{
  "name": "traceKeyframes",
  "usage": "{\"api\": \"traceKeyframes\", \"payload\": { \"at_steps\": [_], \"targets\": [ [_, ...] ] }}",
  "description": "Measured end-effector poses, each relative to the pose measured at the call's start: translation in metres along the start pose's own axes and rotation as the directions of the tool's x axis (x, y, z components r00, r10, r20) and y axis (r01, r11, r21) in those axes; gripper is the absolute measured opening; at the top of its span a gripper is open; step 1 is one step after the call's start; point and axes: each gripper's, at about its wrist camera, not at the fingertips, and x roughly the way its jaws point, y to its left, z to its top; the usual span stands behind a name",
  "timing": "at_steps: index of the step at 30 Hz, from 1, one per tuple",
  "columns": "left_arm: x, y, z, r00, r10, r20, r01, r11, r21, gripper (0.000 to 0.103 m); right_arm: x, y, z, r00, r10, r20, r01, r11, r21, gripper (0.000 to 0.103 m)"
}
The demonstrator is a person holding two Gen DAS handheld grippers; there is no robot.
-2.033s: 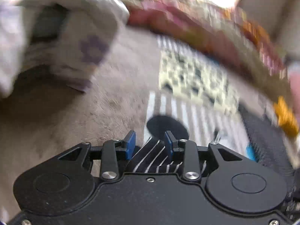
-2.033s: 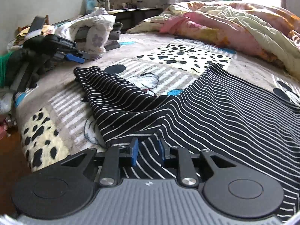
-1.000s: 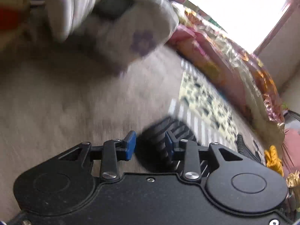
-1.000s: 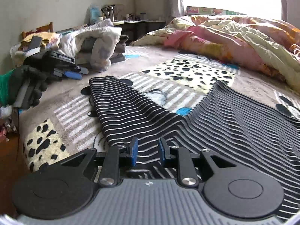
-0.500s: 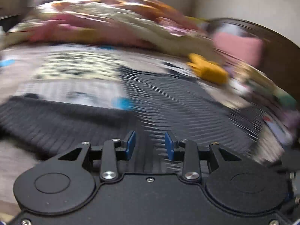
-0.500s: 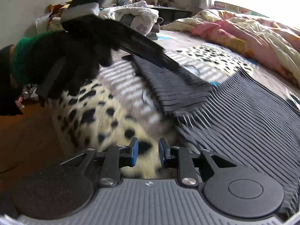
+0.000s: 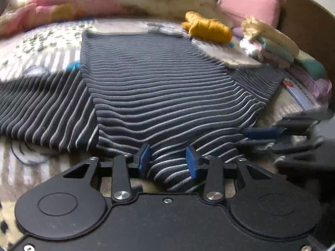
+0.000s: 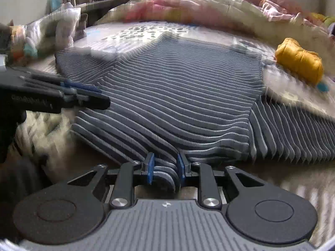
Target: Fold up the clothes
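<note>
With both the left hand-held gripper (image 7: 168, 159) and right hand-held gripper (image 8: 165, 166) pinching the dark white-striped knit sweater's (image 7: 159, 87) near edge, I'd say folding it forward across the bed (image 7: 31, 48) comes next.

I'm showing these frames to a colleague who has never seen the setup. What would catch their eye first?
Most striking is the dark striped top spread flat across the bed, sleeves out to both sides. Its near edge is bunched between the blue pads of the left gripper and the right gripper. A mustard-yellow bundle lies beyond the top's far right corner, before the rumpled pink quilt.
</note>
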Motion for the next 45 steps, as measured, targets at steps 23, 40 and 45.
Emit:
{"api": "traceKeyframes", "payload": {
  "at_steps": [23, 40, 45],
  "targets": [
    [0.079, -0.079, 0.128, 0.998, 0.023, 0.063, -0.026, 0.998, 0.049, 0.035, -0.007, -0.125, -0.039, 0.980, -0.023, 0.200, -0.106, 0.783, 0.613, 0.044],
    [0.167, -0.090, 0.142, 0.993, 0.098, -0.063, -0.087, 0.984, 0.157, 0.033, -0.006, -0.129, -0.041, 0.974, 0.018, 0.225, -0.155, 0.778, 0.609, 0.047],
    [0.144, -0.083, 0.152, 0.995, 0.099, -0.031, -0.095, 0.990, 0.101, 0.033, -0.006, -0.132, -0.043, 0.972, 0.025, 0.234, -0.172, 0.755, 0.633, 0.047]
  ]
}}
